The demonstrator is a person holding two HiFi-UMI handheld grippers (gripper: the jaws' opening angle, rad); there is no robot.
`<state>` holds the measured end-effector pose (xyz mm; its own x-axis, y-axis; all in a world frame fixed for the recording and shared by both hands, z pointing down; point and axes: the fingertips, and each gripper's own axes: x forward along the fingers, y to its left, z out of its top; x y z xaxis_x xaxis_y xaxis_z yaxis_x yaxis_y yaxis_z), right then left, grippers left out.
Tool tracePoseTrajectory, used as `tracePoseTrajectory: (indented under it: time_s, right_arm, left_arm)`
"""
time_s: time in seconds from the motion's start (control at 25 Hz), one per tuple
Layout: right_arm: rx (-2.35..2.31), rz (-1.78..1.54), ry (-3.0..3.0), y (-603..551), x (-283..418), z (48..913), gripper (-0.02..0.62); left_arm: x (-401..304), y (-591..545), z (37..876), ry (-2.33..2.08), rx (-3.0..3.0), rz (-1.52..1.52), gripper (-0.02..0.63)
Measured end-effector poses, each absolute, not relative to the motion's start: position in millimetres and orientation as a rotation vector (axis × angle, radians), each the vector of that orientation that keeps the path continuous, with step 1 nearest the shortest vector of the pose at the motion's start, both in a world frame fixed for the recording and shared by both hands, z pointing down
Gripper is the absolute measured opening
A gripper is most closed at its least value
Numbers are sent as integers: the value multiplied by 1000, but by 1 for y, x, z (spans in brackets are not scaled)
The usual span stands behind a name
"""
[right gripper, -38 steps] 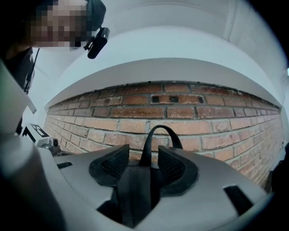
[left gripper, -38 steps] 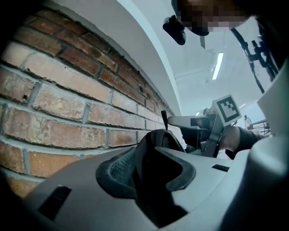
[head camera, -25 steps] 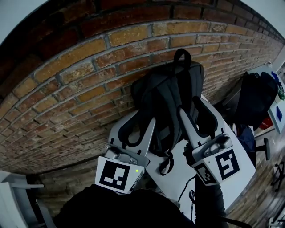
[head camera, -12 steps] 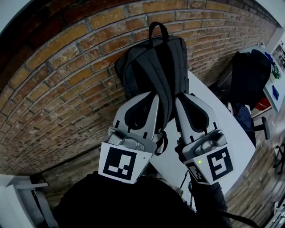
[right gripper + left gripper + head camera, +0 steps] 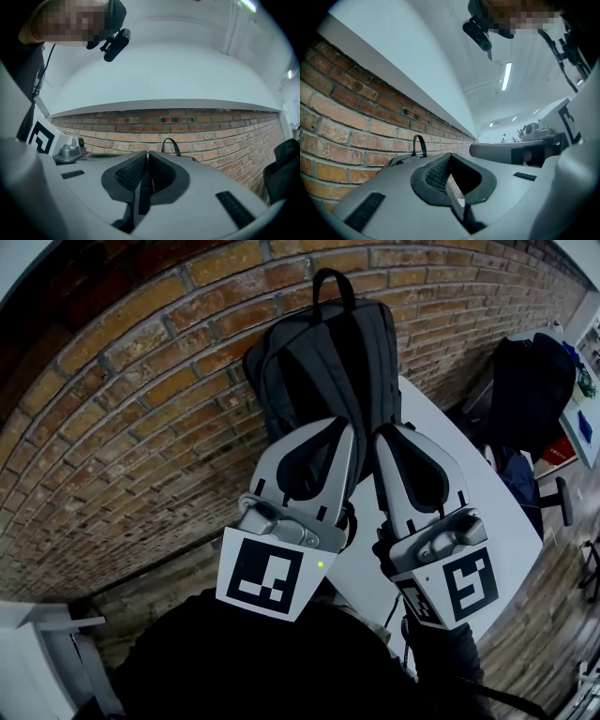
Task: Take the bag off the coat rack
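The bag (image 5: 323, 362) hangs at upper centre (handle topmost, long axis down the frame), its lower half pinched in the shut fingers of the left gripper (image 5: 351, 427) and of the right gripper (image 5: 382, 434), which have just been closing.

No words, numbers or brand names can be read anywhere; the only print is a black-and-white square marker (image 5: 267, 573) on the left gripper (image 5: 349, 430) and another (image 5: 469, 584) on the right gripper (image 5: 382, 434).

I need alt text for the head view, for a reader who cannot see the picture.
The left hand-held gripper and the right hand-held gripper are closed side by side on the lower part of a black backpack hanging against a brick wall. A white table and another dark bag are at the right.
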<state>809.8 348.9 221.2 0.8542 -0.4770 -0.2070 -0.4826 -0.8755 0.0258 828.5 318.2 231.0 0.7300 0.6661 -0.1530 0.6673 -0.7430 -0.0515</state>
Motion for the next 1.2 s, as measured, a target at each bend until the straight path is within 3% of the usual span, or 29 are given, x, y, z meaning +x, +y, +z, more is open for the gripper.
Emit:
tracePoseTrajectory:
  time_s: [1.2]
  right_arm:
    - [-2997, 354, 766, 352, 813, 213, 11]
  left_arm:
    - [831, 327, 230, 1141, 2929, -266, 9]
